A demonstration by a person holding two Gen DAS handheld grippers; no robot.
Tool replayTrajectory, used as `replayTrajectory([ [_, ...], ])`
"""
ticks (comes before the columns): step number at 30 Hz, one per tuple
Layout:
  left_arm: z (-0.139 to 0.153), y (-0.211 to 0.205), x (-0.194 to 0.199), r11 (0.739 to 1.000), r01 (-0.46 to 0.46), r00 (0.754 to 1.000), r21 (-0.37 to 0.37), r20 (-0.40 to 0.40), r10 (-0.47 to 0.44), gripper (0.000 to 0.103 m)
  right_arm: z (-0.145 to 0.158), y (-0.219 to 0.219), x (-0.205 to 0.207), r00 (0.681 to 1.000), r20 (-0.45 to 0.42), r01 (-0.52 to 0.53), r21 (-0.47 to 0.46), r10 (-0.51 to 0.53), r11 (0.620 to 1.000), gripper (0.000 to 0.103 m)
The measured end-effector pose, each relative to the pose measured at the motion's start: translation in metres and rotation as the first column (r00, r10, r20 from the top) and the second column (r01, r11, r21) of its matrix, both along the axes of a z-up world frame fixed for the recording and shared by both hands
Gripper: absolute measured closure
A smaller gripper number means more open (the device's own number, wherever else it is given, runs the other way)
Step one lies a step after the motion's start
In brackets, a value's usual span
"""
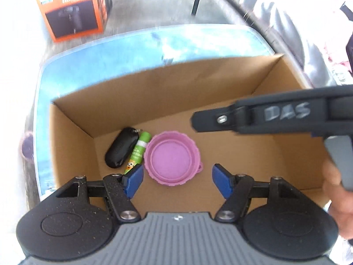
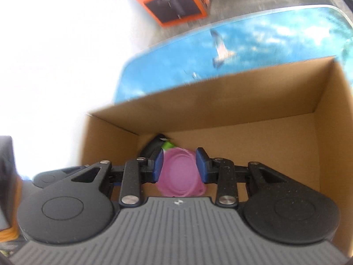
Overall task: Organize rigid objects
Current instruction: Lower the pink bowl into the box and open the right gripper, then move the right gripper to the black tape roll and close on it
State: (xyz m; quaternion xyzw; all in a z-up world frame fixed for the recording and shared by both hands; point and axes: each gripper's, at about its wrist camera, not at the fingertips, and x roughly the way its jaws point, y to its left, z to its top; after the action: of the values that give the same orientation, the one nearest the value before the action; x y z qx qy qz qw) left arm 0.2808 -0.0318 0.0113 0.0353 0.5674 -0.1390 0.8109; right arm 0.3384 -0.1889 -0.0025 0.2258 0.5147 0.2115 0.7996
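We are holding both the left gripper and right gripper open and empty above the cardboard box; the pink lid, green tube and black case are lying at lower centre inside it.

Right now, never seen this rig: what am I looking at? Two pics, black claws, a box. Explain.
No robot here. A person holds a two-finger gripper in each hand, and each gripper carries a fisheye camera that looks forward along its own fingers.

The left wrist view shows the left gripper, jaws wide and empty. The black bar marked DAS entering from the right is the right gripper seen from outside.

The right wrist view shows the right gripper from its own camera, jaws apart, nothing gripped.

Both hang over a cardboard box that sits on a blue table. On the box floor lie a pink bowl, a green tube and a black case, side by side. An orange box stands on the floor beyond.
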Motion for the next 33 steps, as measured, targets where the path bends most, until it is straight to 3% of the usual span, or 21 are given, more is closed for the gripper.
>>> replayTrajectory([
  [7,0.074,0.010,-0.054,0.996,0.040,0.981,-0.073,0.192,-0.026,0.031,0.074,-0.047,-0.104,0.976,0.213,0.026,0.120,-0.051,0.992,0.071],
  [11,0.088,0.014,-0.099,0.995,0.065,0.964,-0.076,0.263,-0.043,0.029,0.092,-0.074,-0.176,0.945,0.314,0.045,0.151,-0.091,0.987,0.065],
  [15,0.078,0.015,-0.151,0.992,0.099,0.956,-0.077,0.286,-0.073,0.027,0.071,-0.085,-0.238,0.931,0.342,0.090,0.120,-0.126,0.989,0.063],
  [20,0.042,0.000,-0.204,0.986,0.159,0.953,-0.050,0.270,-0.140,0.027,0.009,-0.071,-0.279,0.953,0.266,0.147,0.020,-0.147,0.989,0.063],
  [27,-0.017,-0.035,-0.223,0.967,0.252,0.947,-0.022,0.212,-0.242,0.027,-0.053,-0.032,-0.290,0.976,0.198,0.117,-0.147,-0.086,0.982,0.064],
  [33,-0.050,-0.059,-0.234,0.950,0.306,0.924,0.067,0.221,-0.313,0.028,-0.067,-0.017,-0.282,0.983,0.182,0.067,-0.191,-0.032,0.979,0.067],
])
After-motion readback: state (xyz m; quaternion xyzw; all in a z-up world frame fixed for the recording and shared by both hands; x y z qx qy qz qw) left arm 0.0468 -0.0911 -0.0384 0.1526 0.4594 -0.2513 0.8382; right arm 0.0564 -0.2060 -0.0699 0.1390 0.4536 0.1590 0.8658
